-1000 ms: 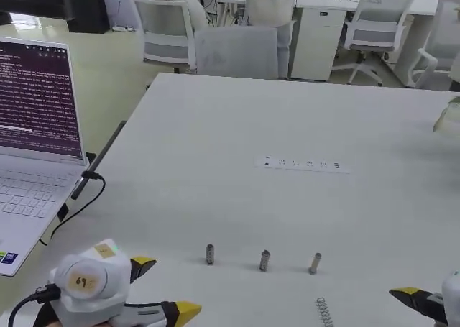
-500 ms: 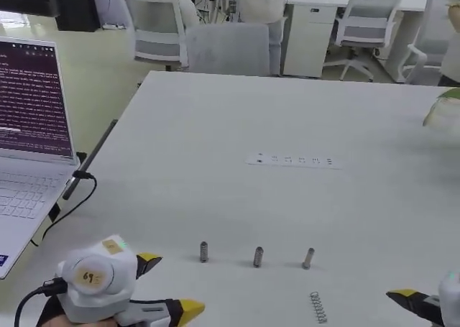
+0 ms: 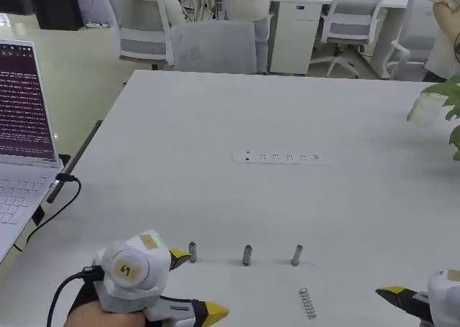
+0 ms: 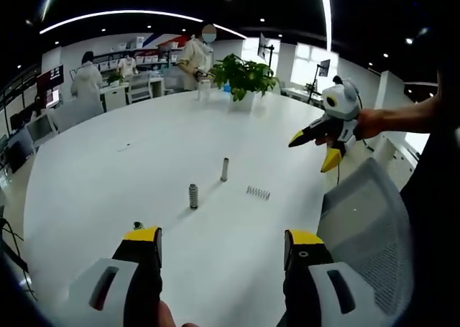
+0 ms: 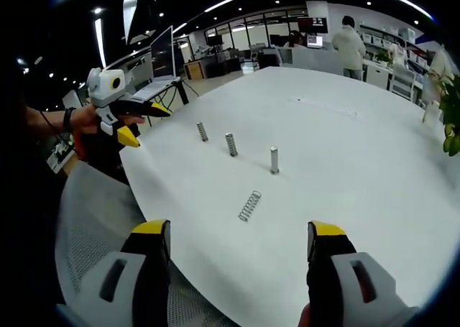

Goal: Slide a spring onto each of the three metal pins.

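Note:
Three short metal pins stand in a row on the white table: left pin (image 3: 192,252), middle pin (image 3: 247,255) and right pin (image 3: 297,255). The left pin (image 5: 203,131) and middle pin (image 5: 231,144) carry springs; the right pin (image 5: 274,159) is bare. One loose spring (image 3: 307,302) (image 5: 249,205) (image 4: 258,192) lies in front of the right pin. My left gripper (image 3: 198,284) (image 4: 224,237) is open and empty, one tip close beside the left pin. Near the table's front right, my right gripper (image 5: 238,229) is open and empty, its yellow fingertip (image 3: 392,295) right of the loose spring.
An open laptop (image 3: 18,126) with a cable sits at the left edge. A white power strip (image 3: 280,157) lies mid-table, and a potted plant (image 3: 451,104) stands at the far right. Office chairs (image 3: 215,47) and people are beyond the table. A mesh chair back (image 5: 93,233) is near me.
The head camera has swung right and down. My left gripper has moved right, closer to the left pin. The right gripper, pins and loose spring have stayed in place.

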Motion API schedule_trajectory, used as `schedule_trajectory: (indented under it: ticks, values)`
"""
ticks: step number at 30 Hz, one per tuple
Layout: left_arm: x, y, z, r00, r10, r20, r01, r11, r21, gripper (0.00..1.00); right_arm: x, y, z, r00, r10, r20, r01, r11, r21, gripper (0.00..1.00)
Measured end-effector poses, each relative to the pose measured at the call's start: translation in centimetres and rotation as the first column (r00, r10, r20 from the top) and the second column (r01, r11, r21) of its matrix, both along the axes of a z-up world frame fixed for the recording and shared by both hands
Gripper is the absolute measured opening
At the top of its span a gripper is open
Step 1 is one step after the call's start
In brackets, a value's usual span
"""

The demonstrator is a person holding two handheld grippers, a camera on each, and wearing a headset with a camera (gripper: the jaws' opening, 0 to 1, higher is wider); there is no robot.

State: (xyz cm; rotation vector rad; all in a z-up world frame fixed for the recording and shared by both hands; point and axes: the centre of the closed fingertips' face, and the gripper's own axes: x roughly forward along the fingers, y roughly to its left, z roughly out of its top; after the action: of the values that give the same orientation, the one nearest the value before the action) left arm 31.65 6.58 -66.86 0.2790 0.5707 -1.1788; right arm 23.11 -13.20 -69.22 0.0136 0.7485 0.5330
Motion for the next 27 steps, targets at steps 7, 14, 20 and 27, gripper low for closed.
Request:
schedule_trajectory:
  ticks: [7, 14, 20, 27]
  values:
    - [-0.5, -3.0, -0.5, 0.996, -0.09, 0.007, 0.09, 0.996, 0.016, 0.65, -0.5, 0.1, -0.1, 1.0, 0.002, -0.004, -0.002, 1.0, 0.004, 0.77]
    - [-0.4, -5.1, -0.5, 0.988, -0.15, 0.018, 0.15, 0.988, 0.025, 0.64, -0.9, 0.0, -0.2, 1.0, -0.002, -0.006, 0.002, 1.0, 0.007, 0.76]
    - [-0.9, -7.2, -1.3, 0.965, -0.258, 0.041, 0.254, 0.964, 0.073, 0.63, -1.2, 0.1, -0.1, 1.0, -0.005, -0.004, 0.005, 1.0, 0.013, 0.75]
    - [-1.4, -9.5, -2.0, 0.927, -0.369, 0.064, 0.359, 0.925, 0.126, 0.62, -1.5, 0.3, -0.2, 1.0, -0.008, -0.005, 0.008, 1.0, 0.021, 0.74]
